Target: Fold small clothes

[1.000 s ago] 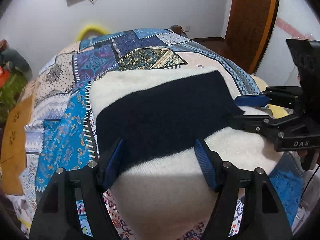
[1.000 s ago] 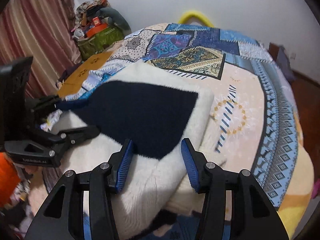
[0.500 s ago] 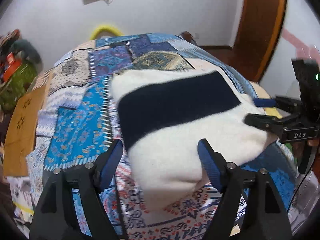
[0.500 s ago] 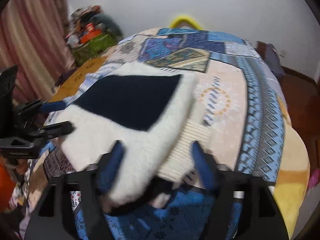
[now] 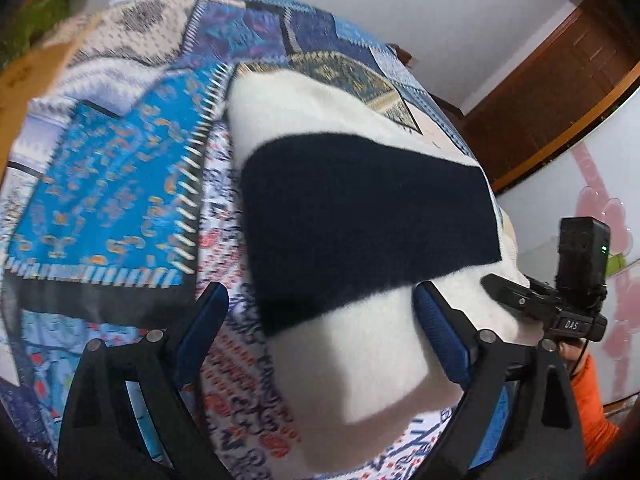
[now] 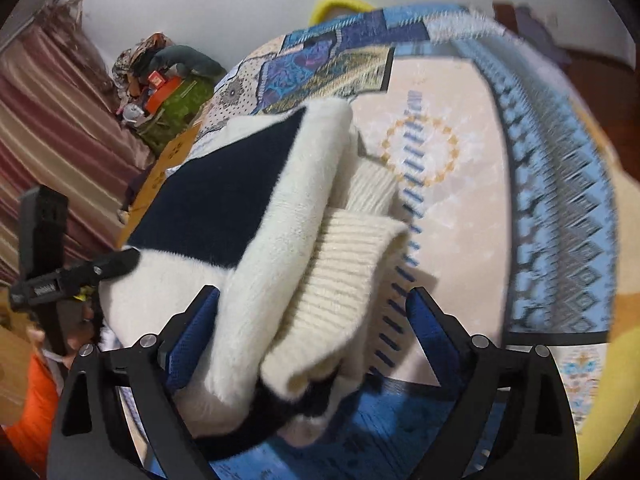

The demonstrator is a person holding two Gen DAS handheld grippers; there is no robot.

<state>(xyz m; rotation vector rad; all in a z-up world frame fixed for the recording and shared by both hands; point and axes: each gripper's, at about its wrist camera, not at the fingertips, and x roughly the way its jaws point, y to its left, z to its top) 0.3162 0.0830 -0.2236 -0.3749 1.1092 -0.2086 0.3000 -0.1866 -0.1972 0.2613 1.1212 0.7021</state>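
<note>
- Left gripper (image 5: 320,328): fingers spread wide, nothing grasped.
- Right gripper (image 6: 312,320): fingers likewise parted over the sweater's ribbed cuff (image 6: 344,272).
- The folded sweater (image 5: 360,216) (cream, navy band) lies on the bed (image 5: 108,184).
- Beyond: a wooden door (image 5: 560,80).

A patchwork bedspread (image 5: 120,184) fills the centre, white wall (image 6: 224,4) above — striped curtain (image 6: 44,120) at left, wooden door (image 5: 560,80) upper right.
</note>
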